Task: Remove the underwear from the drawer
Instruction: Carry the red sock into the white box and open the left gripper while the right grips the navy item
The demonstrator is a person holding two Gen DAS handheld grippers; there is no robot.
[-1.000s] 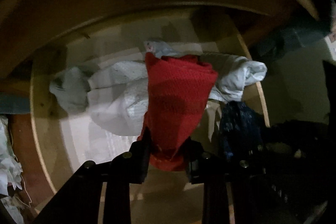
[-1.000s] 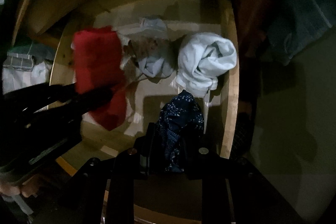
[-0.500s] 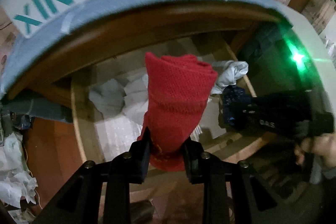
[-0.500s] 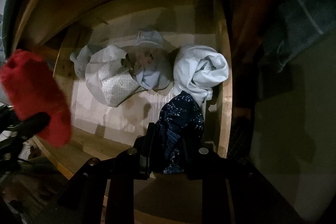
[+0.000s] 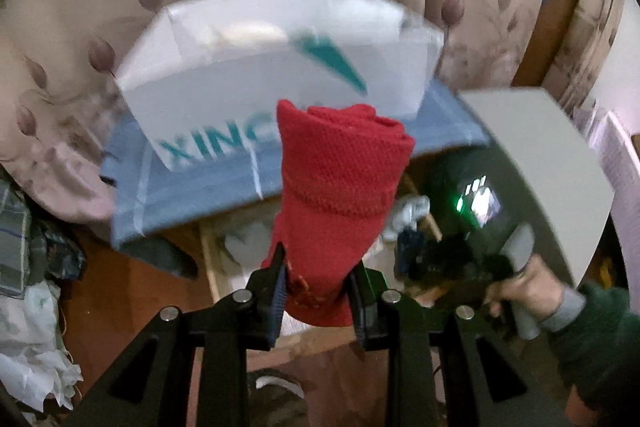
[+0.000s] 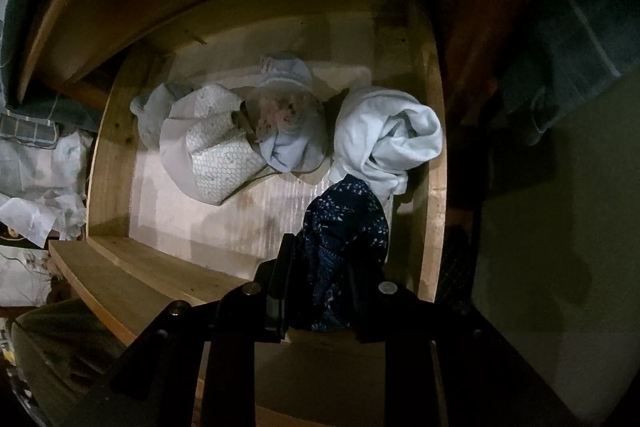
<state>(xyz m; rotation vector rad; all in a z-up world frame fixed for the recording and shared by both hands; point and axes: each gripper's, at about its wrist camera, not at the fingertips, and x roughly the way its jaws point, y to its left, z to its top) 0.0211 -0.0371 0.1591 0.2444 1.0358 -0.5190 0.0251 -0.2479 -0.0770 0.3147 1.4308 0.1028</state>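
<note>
While the left wrist view is smeared by motion blur, I can read that the left gripper (image 5: 320, 281) is clenched on a rolled red knit underwear piece (image 5: 340, 203), which stands up from between the fingers (image 5: 276, 285), raised above the drawer (image 5: 208, 259) that shows low and behind it. Far behind the red roll I see a white box with teal lettering (image 5: 276, 67) sitting on a blue cloth (image 5: 192, 195), with a floral curtain (image 5: 80, 7) beyond. At right in this view the person's right hand (image 5: 524, 291) grips the handle of the other tool. From the right wrist view, the right gripper (image 6: 318, 267) is clenched on a dark blue patterned underwear piece (image 6: 344, 231), held at the near right part of the drawer (image 6: 108, 163); I cannot tell whether its lower end touches the drawer floor. Inside the drawer, toward the far side, lie a white rolled garment (image 6: 388, 135) at right, just beyond the blue piece, a pale blue garment (image 6: 288, 131) at middle, and a white honeycomb-print garment (image 6: 212, 151) at left, the last two touching. Crumpled white paper (image 6: 40, 195) lies outside the drawer's left wall.
</note>
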